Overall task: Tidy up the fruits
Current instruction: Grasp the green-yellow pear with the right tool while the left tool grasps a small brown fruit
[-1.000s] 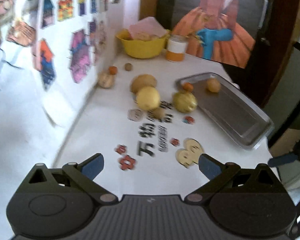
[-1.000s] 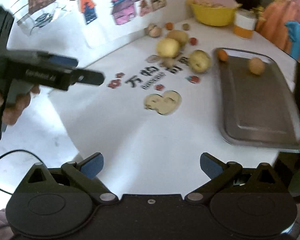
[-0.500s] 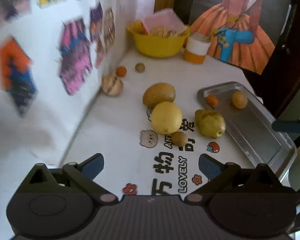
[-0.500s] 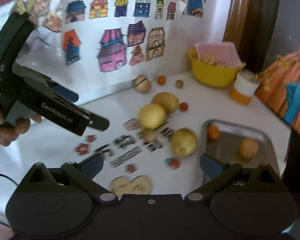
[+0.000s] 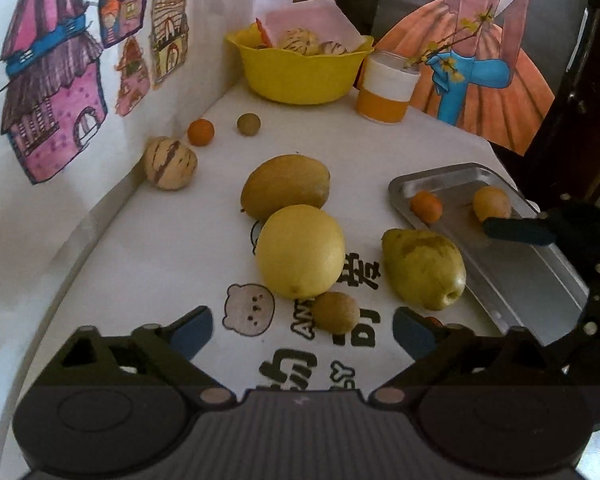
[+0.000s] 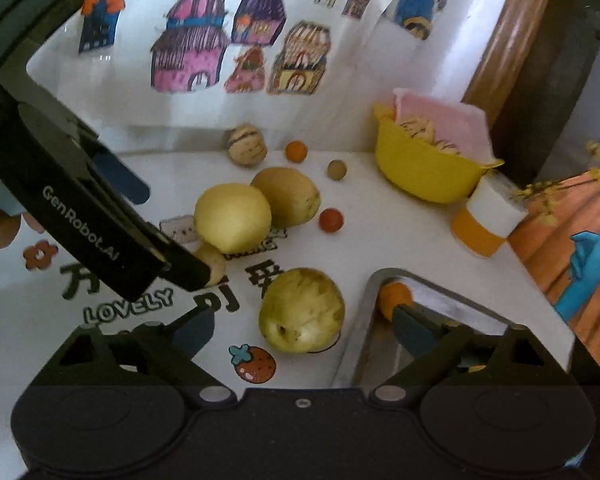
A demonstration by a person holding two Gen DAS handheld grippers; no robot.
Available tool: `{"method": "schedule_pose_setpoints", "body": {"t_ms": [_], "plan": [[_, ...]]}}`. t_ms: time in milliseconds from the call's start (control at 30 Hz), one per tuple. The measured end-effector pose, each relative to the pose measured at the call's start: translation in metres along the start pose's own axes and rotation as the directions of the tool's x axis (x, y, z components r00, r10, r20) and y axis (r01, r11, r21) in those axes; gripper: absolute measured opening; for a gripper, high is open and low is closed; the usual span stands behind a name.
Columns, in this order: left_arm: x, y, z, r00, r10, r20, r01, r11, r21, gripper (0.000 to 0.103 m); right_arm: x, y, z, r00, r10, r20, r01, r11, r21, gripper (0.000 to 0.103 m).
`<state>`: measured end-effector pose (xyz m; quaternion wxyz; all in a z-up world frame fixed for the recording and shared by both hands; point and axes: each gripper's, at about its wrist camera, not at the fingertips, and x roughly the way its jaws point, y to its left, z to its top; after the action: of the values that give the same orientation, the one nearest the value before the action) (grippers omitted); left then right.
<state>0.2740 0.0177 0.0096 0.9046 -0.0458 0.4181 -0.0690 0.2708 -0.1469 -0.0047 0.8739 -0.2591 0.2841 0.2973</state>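
**Two open tongs close in on loose fruit beside a metal tray**

Left wrist view: the left tongs (image 5: 302, 330) stand apart and empty, low over a white worktop (image 5: 148, 248) printed with cartoons and lettering. Between the blue tips sits a small round brown fruit (image 5: 335, 313), just in front of a large round yellow fruit (image 5: 301, 251) that it touches or nearly touches. To the right lies a yellow-green pear (image 5: 422, 268), close against the rim of a rectangular grey metal tray (image 5: 532, 276). The tray holds a small orange fruit (image 5: 426, 206) and a small yellow fruit (image 5: 491, 202). The right tongs reach in over the tray.

Right wrist view: the right tongs (image 6: 304, 330) are also apart and empty, with the pear between the tips and one tip over the tray's corner. The left tongs cross the view at left, partly hiding the small brown fruit.

The likely step is picking up fruit for the tray. To do it well, centre each fruit between the tips, go low, close gently so a round fruit does not roll, and avoid nudging the big yellow fruit
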Motion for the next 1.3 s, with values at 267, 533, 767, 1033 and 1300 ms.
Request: {"method": "schedule_pose_setpoints", "body": {"t_ms": [267, 533, 767, 1033, 1300], "plan": [[0.011, 0.001, 0.002, 0.999, -0.044, -0.015, 0.044, 0.999, -0.014, 0.077, 0.018, -0.004, 0.000, 1.000, 0.002, 0.001, -0.002, 1.000, 0.007, 0.083], [0.014, 0.000, 0.003, 0.996, -0.080, -0.028, 0.080, 0.997, 0.000, 0.053, 0.028, -0.007, 0.000, 1.000, 0.005, 0.007, -0.005, 0.999, 0.039, 0.072], [0.015, -0.001, 0.005, 0.993, -0.111, -0.040, 0.110, 0.994, -0.011, 0.031, 0.032, -0.012, 0.000, 1.000, 0.027, 0.014, -0.029, 0.995, 0.093, 0.055], [0.009, -0.004, 0.001, 0.995, -0.089, -0.044, 0.088, 0.996, -0.024, 0.031, 0.020, -0.017, -0.001, 0.998, 0.051, 0.036, -0.056, 0.984, 0.166, 0.054], [-0.004, -0.019, 0.006, 0.996, -0.084, -0.018, 0.084, 0.996, -0.005, 0.031, -0.007, -0.029, -0.013, 0.997, 0.036, 0.072, -0.050, 0.977, 0.209, 0.054]]}}
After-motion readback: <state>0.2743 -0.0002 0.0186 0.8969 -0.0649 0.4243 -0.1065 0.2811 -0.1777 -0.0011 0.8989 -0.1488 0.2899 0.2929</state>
